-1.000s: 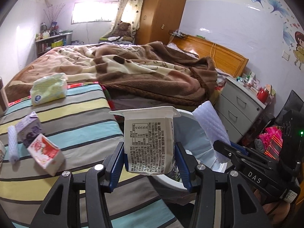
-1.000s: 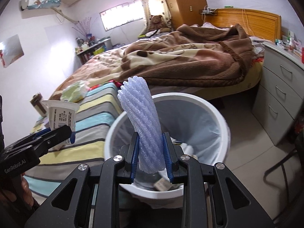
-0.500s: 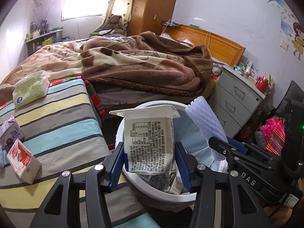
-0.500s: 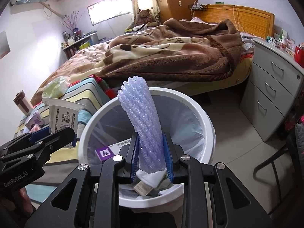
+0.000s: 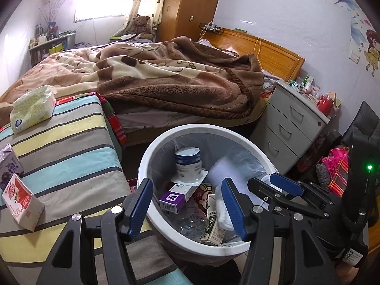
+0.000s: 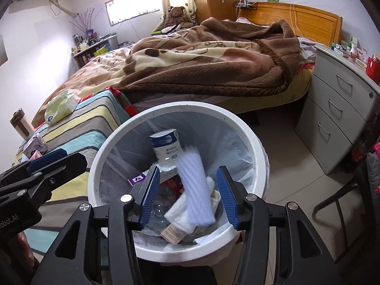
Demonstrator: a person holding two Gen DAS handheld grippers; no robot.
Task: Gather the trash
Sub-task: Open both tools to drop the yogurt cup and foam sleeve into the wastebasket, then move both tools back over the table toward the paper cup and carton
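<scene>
- Left gripper (image 5: 187,204): black frame, ribbed blue pads; jaws apart, just been opening, nothing between them, over the bin.
- Right gripper (image 6: 188,196): same build; jaws apart, just been opening. Foam net sleeve (image 6: 196,190) showed between the pads but untouched, blurred, inside the bin.
- Trash bin (image 5: 152,156): round, white plastic rim, thin translucent liner, standing on the floor just beside the striped bed.
- Yogurt cup (image 5: 188,163): white with blue band, upside down in the bin, foil rim flared at the bottom.
- Also in the bin: purple-and-white small carton (image 5: 175,196), clear crumpled plastic bottle (image 5: 190,218), white folded paper.
- Striped bedcover (image 5: 64,147): grey, teal, yellow bands, flat woven cloth.
- On it: soft tissue pack (image 5: 32,108), green-patterned; red-and-white carton (image 5: 20,200) beside a purple carton (image 5: 8,166), both at the near left edge.
- Fleece blanket (image 5: 166,80): brown and cream, rumpled on the far bed.
- Room: wooden headboard and wardrobe, grey drawer unit (image 5: 289,128) with metal handles, pale tiled floor, bright window.
</scene>
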